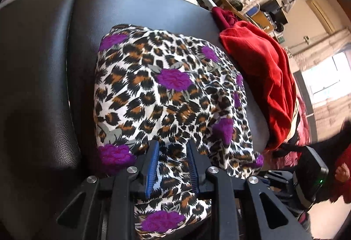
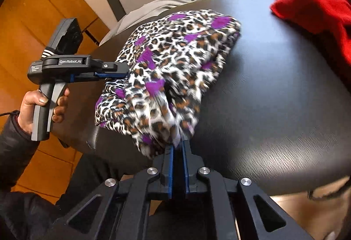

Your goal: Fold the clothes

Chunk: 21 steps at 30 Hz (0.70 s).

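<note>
Leopard-print garment (image 2: 175,69) lay bunched on black seat (image 2: 274,97), red cloth (image 2: 316,5) well apart | right gripper (image 2: 177,148) clenched on near corner | left gripper (image 1: 172,152) clamped on adjacent edge fold | long axis ran away from both.

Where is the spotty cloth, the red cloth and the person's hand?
Spotty cloth (image 1: 166,95): left wrist view, on a purple flower near its middle.
Red cloth (image 1: 261,60): left wrist view, on its broad top.
Hand (image 2: 43,106): right wrist view, on the fingers wrapping the handle.
</note>
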{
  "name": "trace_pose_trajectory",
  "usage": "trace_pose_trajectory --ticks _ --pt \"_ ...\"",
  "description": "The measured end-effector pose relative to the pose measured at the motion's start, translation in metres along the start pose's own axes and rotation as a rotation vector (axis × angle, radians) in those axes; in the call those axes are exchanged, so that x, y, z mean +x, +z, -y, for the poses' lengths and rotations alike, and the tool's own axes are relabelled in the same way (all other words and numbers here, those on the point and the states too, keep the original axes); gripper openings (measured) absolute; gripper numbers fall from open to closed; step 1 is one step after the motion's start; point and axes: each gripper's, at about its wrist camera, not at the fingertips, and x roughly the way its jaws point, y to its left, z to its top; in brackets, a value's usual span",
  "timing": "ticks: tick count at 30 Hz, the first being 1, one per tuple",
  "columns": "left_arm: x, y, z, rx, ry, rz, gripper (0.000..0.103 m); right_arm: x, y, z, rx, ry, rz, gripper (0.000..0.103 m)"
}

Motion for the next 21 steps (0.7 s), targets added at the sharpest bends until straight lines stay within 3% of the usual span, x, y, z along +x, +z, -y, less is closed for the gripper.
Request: trace_pose_trajectory --ticks 4,10,15,17,21 --pt "-0.007 -0.002 0.004 0.027 -0.003 0.015 0.025 -0.028 -0.005 0.010 0.069 0.009 0.041 0.012" --pt "0.001 -0.012 0.020 0.078 0.010 0.006 0.026 -0.039 0.024 -0.004 0.071 0.025 0.171 0.018" --pt "0.013 -0.021 0.020 0.080 0.027 -0.026 0.026 0.012 0.033 -0.025 0.024 0.035 0.072 0.018" --pt "0.013 -0.025 0.021 0.098 0.031 -0.026 0.026 0.031 0.022 -0.024 0.013 -0.013 -0.005 0.018" --pt "0.004 -0.033 0.016 0.086 0.007 -0.009 0.026 0.028 0.000 -0.011 0.055 0.010 -0.015 0.019"
